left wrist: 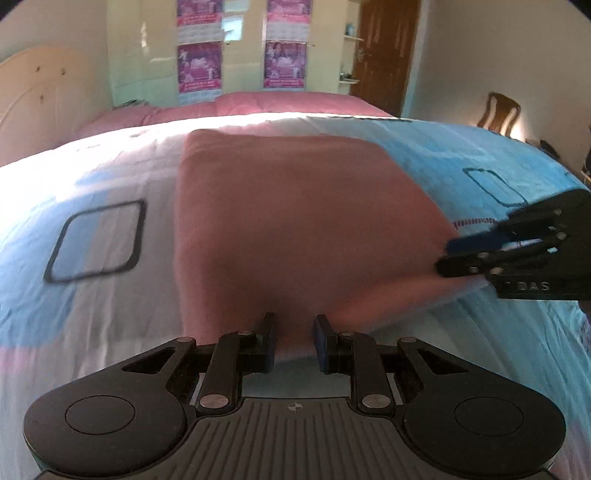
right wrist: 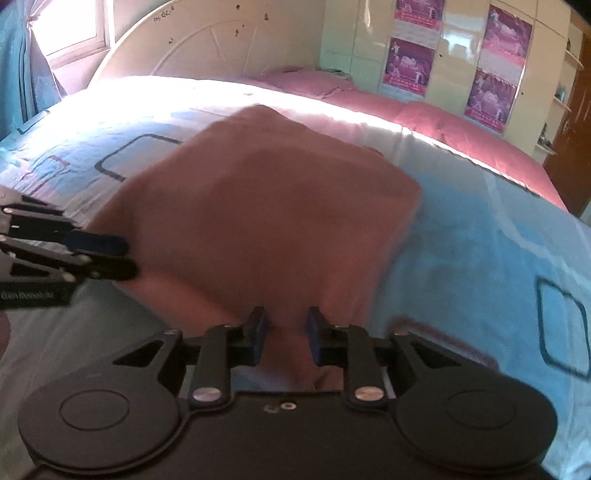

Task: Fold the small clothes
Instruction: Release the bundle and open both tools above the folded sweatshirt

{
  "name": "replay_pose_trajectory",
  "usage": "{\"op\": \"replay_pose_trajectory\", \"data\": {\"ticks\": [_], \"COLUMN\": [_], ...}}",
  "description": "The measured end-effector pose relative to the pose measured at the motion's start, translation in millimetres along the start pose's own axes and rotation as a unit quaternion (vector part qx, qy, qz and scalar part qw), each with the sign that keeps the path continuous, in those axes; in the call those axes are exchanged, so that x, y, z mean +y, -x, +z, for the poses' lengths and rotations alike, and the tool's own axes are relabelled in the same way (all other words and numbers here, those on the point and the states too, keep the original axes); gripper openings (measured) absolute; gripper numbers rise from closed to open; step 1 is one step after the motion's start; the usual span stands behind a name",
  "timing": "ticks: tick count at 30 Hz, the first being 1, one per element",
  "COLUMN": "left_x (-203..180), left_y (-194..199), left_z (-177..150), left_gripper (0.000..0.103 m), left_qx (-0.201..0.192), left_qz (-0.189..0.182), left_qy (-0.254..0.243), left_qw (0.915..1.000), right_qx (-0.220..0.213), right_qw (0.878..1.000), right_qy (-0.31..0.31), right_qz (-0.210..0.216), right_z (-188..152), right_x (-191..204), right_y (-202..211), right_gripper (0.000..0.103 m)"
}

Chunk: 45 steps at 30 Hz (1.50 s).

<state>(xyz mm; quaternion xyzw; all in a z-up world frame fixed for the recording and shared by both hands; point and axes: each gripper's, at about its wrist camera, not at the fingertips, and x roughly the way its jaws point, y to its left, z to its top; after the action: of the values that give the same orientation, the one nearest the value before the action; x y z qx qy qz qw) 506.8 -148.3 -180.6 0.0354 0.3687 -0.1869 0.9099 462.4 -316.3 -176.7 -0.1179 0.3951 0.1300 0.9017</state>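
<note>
A salmon-pink cloth [left wrist: 295,221] lies spread on the blue-and-white bedsheet [left wrist: 92,295], blurred by motion. Its near edge rises off the sheet into my left gripper [left wrist: 297,341], which is shut on the bunched fabric. In the left wrist view my right gripper [left wrist: 443,254] pinches the cloth's right corner, its fingers close together. In the right wrist view the cloth [right wrist: 266,206] runs up between the blue pads of the right gripper [right wrist: 286,338], which is shut on it. The left gripper [right wrist: 127,254] grips the cloth's left edge there.
A pink blanket [left wrist: 277,107] covers the bed's far side. Behind it is a pale wardrobe [left wrist: 240,55] with posters. A wooden door [left wrist: 388,48] and a chair [left wrist: 498,114] are at the right. The cream headboard [right wrist: 192,44] and a bright window [right wrist: 74,26] are at the left.
</note>
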Motion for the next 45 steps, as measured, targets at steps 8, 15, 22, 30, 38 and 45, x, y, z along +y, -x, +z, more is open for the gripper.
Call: {"op": "replay_pose_trajectory", "data": {"ticks": [8,15,22,30,38,45], "left_x": [4.6,6.8,4.0,11.0,52.3,37.2], "left_y": [14.7,-2.0,7.7,21.3,-24.7,-17.9], "left_z": [4.5,7.6,11.4,21.3,37.5,32.7], "left_gripper": [0.022,0.022,0.027,0.098,0.098,0.089], "left_qx": [-0.009,0.017,0.016,-0.041,0.009,0.011], "left_qz": [0.023,0.031,0.043,0.081,0.113,0.097], "left_qy": [0.004,0.005,0.001,-0.02,0.068,0.049], "left_qw": [0.9997,0.9994,0.9989,0.9957,0.9912,0.994], "right_qx": [-0.015,0.009,-0.015,-0.063,-0.063,-0.026], "right_qw": [1.0,0.998,1.0,0.989,0.997,0.997], "right_qy": [0.004,0.052,-0.004,-0.132,-0.036,-0.058], "right_qz": [-0.005,-0.031,-0.026,0.009,-0.018,-0.036], "right_z": [4.5,-13.9,-8.5,-5.7,14.5,9.9], "right_x": [5.6,11.4,1.7,-49.2,-24.8,-44.4], "right_y": [10.7,-0.1,16.7,35.3,-0.9,-19.5], "right_gripper": [0.021,0.019,0.036,0.037,0.024,0.023]}}
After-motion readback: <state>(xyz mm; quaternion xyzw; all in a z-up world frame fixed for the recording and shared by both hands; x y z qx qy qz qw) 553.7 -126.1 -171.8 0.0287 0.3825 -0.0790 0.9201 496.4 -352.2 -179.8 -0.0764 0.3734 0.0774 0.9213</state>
